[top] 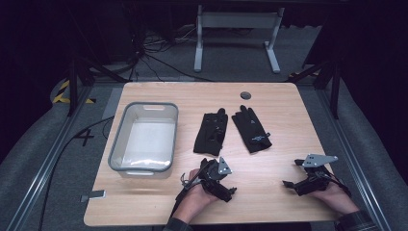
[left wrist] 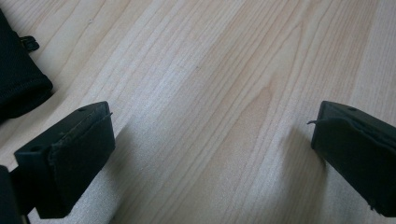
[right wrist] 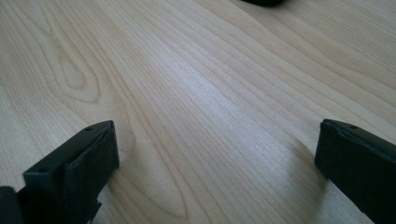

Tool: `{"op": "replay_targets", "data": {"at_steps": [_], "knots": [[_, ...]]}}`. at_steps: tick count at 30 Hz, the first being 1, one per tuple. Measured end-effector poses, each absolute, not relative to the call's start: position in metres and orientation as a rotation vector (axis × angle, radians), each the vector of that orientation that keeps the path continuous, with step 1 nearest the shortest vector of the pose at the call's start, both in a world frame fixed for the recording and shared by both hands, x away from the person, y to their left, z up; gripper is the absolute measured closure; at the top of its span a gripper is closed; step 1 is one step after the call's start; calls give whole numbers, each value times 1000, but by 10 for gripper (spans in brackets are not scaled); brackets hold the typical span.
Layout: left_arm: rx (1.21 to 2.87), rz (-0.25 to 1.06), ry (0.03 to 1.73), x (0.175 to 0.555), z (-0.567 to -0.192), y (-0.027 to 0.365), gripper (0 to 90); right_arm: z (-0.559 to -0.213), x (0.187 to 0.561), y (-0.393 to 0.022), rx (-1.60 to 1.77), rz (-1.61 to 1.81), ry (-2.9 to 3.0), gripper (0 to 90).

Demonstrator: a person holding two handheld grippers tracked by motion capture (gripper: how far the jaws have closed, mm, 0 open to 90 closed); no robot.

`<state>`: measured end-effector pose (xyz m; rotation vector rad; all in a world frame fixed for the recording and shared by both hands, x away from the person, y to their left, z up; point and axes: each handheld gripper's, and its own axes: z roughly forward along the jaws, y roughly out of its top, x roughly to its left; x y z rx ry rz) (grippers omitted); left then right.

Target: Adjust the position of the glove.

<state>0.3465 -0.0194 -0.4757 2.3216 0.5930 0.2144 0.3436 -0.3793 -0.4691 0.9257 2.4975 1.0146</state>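
High view: both hand-held grippers spread, empty | left hand-held gripper (top: 217,179) near glove (top: 210,133) cuff | bare table (top: 269,187) between.

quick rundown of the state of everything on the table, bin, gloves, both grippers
grey bin: upright, nothing in it
left glove: flat on the table, loose, cuff toward the person
right glove: flat on the table, apart from the left glove, not held
left gripper: open, nothing between its fingers, low over bare wood near the left glove
right gripper: open, nothing held, over bare wood
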Motion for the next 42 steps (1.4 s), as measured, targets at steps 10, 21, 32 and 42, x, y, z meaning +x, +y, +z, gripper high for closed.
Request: {"op": "replay_targets", "data": {"at_steps": [10,21,32,42], "knots": [[2348,211,613,347,-467,-19,165,-469,343,-379,925,1015,2498,3],[2322,174,657,351,-454,-12,539,-469,343,-379,924,1015,2498,3],[2321,138,709,366,-440,-11,894,-469,343,-379,925,1015,2498,3],[2281,212,757,392,-424,-7,897,-469,343,-379,924,1017,2496,3]]}}
